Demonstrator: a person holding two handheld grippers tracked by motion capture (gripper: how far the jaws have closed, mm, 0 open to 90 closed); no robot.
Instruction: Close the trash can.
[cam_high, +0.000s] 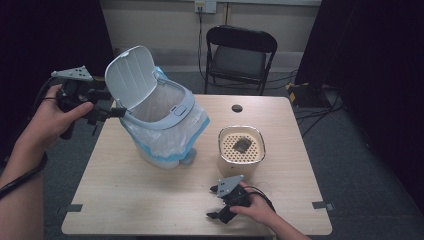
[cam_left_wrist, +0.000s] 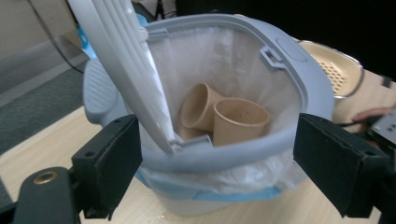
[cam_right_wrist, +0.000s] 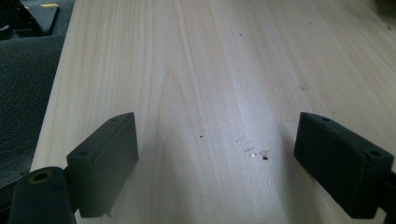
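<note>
A lined bin (cam_high: 160, 125), lid raised and tilted on the surface (cam_high: 150, 200), holds two paper cups (cam_left_wrist: 224, 119). The left tongs (cam_high: 107, 112) gape at its rim; the right tongs (cam_high: 220, 202) rest apart nearby. Unsteadied, the leaning bin could topple and spill.

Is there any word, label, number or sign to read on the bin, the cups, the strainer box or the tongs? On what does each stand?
None can be read.
Bin: plain, no print visible.
Cups: plain brown, no print.
Strainer box: a dark piece lies on it, nothing legible.
Left tongs and right tongs: no visible marking.
</note>
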